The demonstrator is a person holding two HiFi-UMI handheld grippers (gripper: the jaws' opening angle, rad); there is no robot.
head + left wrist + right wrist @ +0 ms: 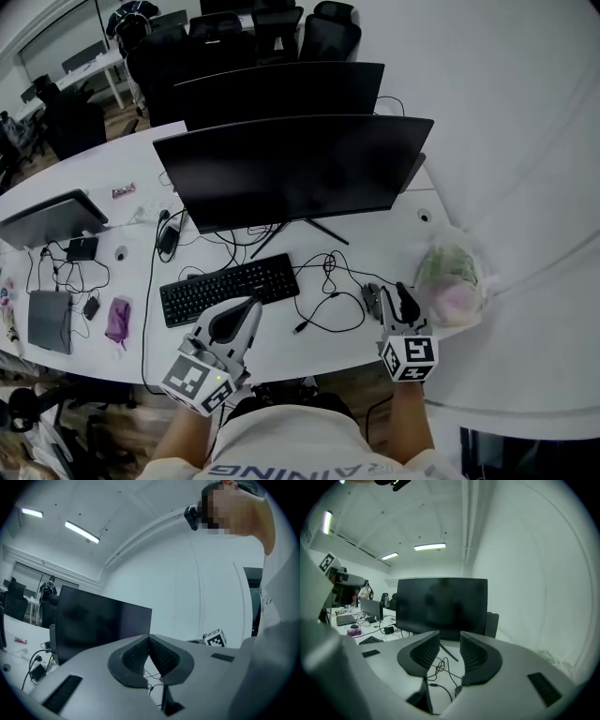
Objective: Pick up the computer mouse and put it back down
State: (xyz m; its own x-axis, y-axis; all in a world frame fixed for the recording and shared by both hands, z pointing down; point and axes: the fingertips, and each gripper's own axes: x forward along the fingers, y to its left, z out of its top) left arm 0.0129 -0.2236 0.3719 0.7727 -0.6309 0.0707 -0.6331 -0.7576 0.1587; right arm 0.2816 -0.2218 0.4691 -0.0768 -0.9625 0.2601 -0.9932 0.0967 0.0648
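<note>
right gripper [394, 295] narrow, empty; left gripper [234, 323] closed on nothing; mouse [372, 299] rests on the bench [281, 349], where its looped cable [330, 267] could snag and tug it mid-lift

Smooth matt white bench [375, 246], dull-sheened dark monitor [291, 169], matt black plastic keyboard [230, 289], crinkled translucent plastic bag [452, 279], ribbed black pads [423, 654] on smooth grey plastic jaws.
</note>
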